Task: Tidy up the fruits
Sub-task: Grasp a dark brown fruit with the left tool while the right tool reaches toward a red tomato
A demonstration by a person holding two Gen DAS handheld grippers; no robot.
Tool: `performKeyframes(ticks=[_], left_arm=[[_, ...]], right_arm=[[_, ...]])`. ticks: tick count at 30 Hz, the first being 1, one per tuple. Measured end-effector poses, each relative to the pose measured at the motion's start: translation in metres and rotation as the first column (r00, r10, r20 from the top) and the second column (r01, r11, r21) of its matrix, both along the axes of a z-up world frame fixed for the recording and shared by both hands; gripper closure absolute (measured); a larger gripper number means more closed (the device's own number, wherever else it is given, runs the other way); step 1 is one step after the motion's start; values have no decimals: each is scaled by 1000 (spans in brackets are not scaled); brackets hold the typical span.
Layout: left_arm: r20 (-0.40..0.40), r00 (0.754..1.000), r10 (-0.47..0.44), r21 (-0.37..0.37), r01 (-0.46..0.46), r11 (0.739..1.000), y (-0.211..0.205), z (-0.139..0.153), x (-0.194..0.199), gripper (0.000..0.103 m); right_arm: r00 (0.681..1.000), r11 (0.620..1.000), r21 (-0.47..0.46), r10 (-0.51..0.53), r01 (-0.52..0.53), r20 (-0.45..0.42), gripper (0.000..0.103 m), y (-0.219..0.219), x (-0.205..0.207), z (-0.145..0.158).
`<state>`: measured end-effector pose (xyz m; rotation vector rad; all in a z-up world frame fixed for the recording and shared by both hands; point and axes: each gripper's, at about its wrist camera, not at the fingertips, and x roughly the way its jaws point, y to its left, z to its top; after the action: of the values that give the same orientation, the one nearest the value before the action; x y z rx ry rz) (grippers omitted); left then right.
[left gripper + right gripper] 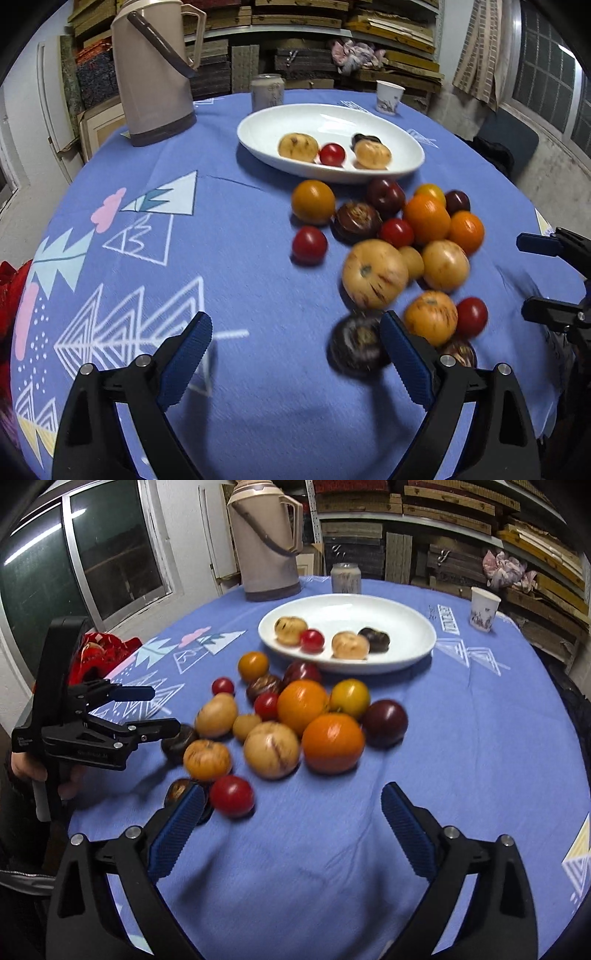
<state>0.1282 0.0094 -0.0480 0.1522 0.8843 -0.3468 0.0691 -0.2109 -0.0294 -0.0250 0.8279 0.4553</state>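
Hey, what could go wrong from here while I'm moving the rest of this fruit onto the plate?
Three risks. The pile of fruit is packed tight, so open left tongs closing on the dark fruit may knock round neighbours rolling. The small red tomato sits toward the table's near edge and might roll off. The white plate is shallow, so dropped fruit may roll out.
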Motion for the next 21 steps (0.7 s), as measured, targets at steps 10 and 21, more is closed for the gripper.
performKeyframes(ticks=[10,21], left_arm=[[-12,999,-33,-1,33,999,-11,-2,-11,10],[-44,999,1,25,0,1000,-17,-11,-11,10]], right_arm=[[999,999,-11,47,-47,-5,9,16,-16,-3],[1000,1000,11,-17,17,-3,8,13,-15,-6]])
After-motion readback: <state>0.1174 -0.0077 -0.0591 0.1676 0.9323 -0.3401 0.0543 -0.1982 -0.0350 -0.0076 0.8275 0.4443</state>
